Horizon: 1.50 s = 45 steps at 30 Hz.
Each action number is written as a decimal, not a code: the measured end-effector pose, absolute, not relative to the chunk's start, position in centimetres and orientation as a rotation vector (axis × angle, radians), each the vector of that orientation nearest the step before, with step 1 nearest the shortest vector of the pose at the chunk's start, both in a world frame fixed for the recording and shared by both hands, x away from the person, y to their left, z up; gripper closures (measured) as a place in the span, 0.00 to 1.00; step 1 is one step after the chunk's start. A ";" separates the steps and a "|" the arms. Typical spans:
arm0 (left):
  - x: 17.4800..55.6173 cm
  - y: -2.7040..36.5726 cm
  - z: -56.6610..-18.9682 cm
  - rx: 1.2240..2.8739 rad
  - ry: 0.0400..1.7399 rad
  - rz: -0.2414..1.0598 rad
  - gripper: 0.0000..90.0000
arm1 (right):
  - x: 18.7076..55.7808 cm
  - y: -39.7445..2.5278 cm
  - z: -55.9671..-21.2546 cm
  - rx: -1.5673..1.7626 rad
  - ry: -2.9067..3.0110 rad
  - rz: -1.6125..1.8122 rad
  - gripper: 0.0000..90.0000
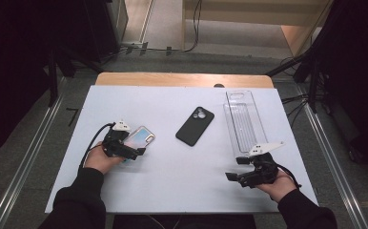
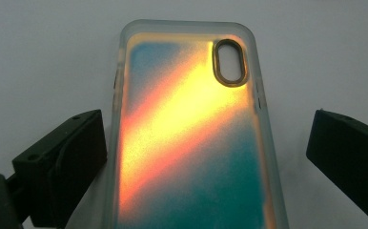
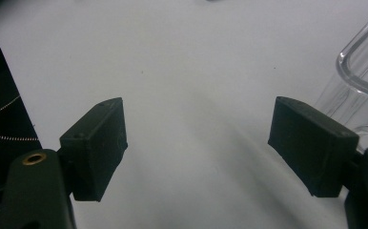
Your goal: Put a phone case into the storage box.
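An iridescent phone case (image 1: 142,136) lies on the white table, back up, at the left. In the left gripper view the case (image 2: 191,157) glows orange and teal, its camera cutout at the far end. My left gripper (image 1: 133,146) (image 2: 206,129) is open and straddles the case's near end; the left jaw sits close to its edge and the right jaw stands well apart. My right gripper (image 1: 236,168) (image 3: 199,124) is open over bare table at the front right, with nothing between its jaws.
A black phone (image 1: 195,126) lies face down mid-table. A long clear plastic tray (image 1: 241,121) (image 3: 363,62) sits at the right, just beyond my right gripper. The white sheet (image 1: 172,181) covers a wooden table (image 1: 182,79) with floor all around.
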State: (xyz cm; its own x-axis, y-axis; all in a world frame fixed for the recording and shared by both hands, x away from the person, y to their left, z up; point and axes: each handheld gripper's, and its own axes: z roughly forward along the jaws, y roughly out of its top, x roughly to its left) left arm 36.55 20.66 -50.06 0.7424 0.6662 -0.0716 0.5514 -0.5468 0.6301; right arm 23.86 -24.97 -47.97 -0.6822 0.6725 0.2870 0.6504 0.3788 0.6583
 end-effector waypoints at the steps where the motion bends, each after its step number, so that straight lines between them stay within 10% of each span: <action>1: 36.5 20.7 -50.1 2.295 0.902 0.236 0.00 | 23.9 -25.0 -48.0 1.240 2.586 1.213 0.21; 19: 35.4 20.8 -50.6 2.249 0.921 0.406 0.18 | 23.8 -24.9 -48.0 1.239 2.585 1.194 0.21; 45: 35.4 20.4 -49.1 2.246 0.953 0.380 0.19 | 23.8 -24.8 -47.9 1.201 2.597 1.214 0.21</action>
State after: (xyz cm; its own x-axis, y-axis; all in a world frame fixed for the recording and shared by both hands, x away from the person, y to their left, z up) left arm 35.44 20.45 -49.07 0.6923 0.7215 0.0089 0.5301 -0.5170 0.6721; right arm 23.80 -24.82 -47.87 -0.7007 0.6586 0.2742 0.6328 0.3963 0.6652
